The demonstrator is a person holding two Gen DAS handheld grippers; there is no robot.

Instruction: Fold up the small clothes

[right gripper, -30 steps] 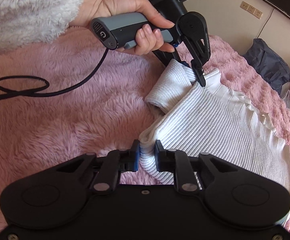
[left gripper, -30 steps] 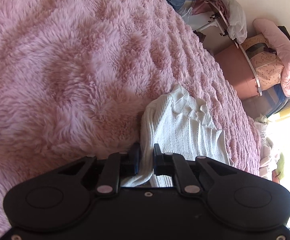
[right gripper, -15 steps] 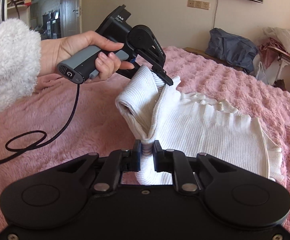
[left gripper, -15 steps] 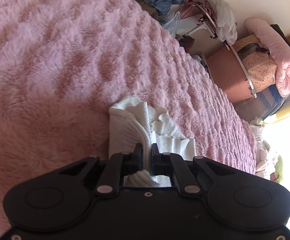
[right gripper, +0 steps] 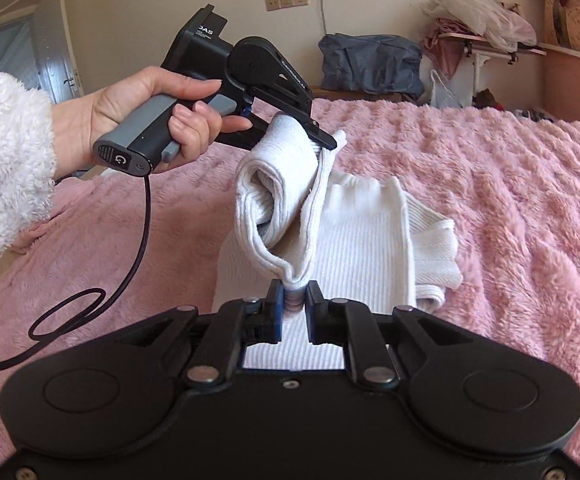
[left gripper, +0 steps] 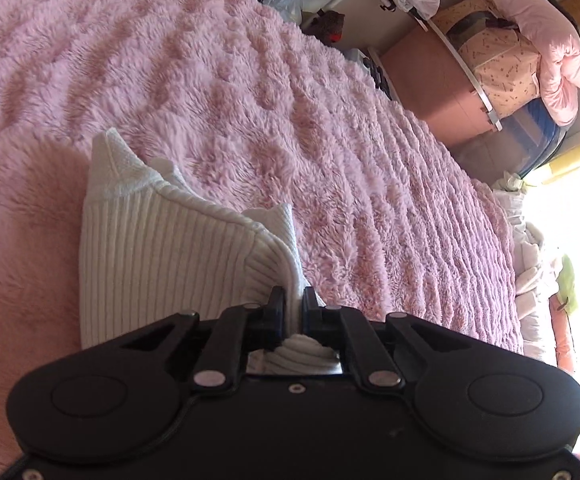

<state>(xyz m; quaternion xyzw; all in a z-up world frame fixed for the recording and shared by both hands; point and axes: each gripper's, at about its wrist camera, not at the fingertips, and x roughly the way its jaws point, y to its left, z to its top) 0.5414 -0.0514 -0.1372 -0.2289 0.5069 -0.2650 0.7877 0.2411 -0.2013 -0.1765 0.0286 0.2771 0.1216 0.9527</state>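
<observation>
White ribbed sweater [right gripper: 353, 236], lifted over pink bed [right gripper: 509, 208], edge pinched by left tool [right gripper: 325, 144] and right tool [right gripper: 293, 304]; long axis runs away from right tool.

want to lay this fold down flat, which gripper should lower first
Right, probably. The right gripper pinches the top low, close to the part already on the blanket. The left gripper holds its corner higher.

A bed [right gripper: 509, 208] covered in shaggy pink plush carries a white ribbed garment [right gripper: 353, 240], whose lower part rests on the plush just ahead of the right hand-held gripper [right gripper: 293, 300]. A black cable [right gripper: 70, 308] loops on the plush to that gripper's left.
</observation>
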